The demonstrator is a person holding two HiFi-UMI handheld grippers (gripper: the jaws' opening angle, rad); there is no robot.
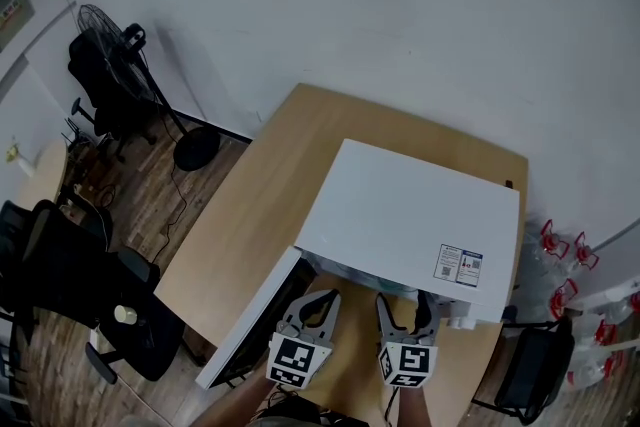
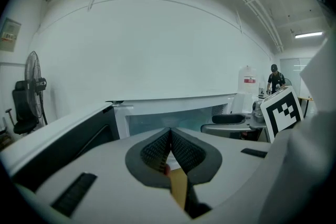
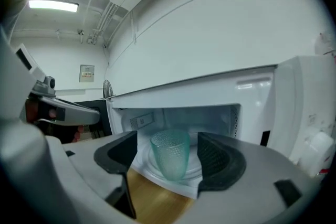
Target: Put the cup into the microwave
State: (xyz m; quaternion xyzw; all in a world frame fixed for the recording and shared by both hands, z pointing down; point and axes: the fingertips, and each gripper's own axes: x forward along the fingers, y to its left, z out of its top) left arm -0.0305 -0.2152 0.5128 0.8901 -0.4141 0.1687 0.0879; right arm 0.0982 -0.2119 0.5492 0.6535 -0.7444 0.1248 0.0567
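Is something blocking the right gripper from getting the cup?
No, nothing that I can see. The green cup stands in the open microwave, straight ahead of the right gripper. Its jaws are apart, one on each side, not touching.

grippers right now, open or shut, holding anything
Left gripper: shut, empty.
Right gripper: open, not touching the textured green glass cup in front of it.
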